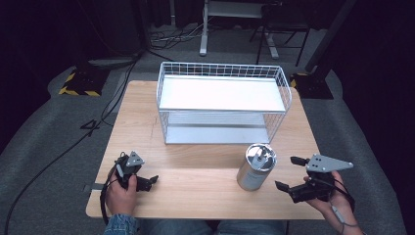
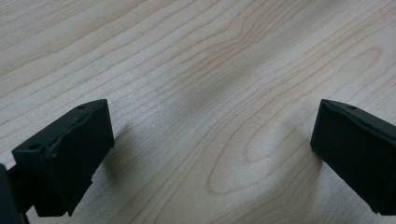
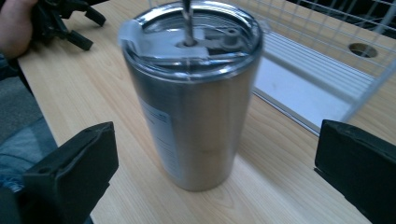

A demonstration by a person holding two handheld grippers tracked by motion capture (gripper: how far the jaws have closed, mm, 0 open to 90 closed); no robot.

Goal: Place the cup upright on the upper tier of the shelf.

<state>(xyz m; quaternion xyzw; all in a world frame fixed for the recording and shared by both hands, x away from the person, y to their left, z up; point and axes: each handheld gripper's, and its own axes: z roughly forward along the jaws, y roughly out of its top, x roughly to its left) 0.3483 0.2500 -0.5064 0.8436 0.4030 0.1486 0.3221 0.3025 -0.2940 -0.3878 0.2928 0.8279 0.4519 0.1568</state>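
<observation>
The steel tumbler (image 1: 256,167) stood upright on the wooden table (image 1: 205,191), in front of the white wire basket rack (image 1: 222,100) and apart from it. Its clear lid was blurred in the right gripper view, and its label could not be read. The right gripper (image 1: 289,173) sat just beside the tumbler, jaws wide apart, touching nothing. The left gripper (image 1: 147,182) rested near the table's front edge, jaws apart over bare wood, with open tabletop between it and the tumbler.
</observation>
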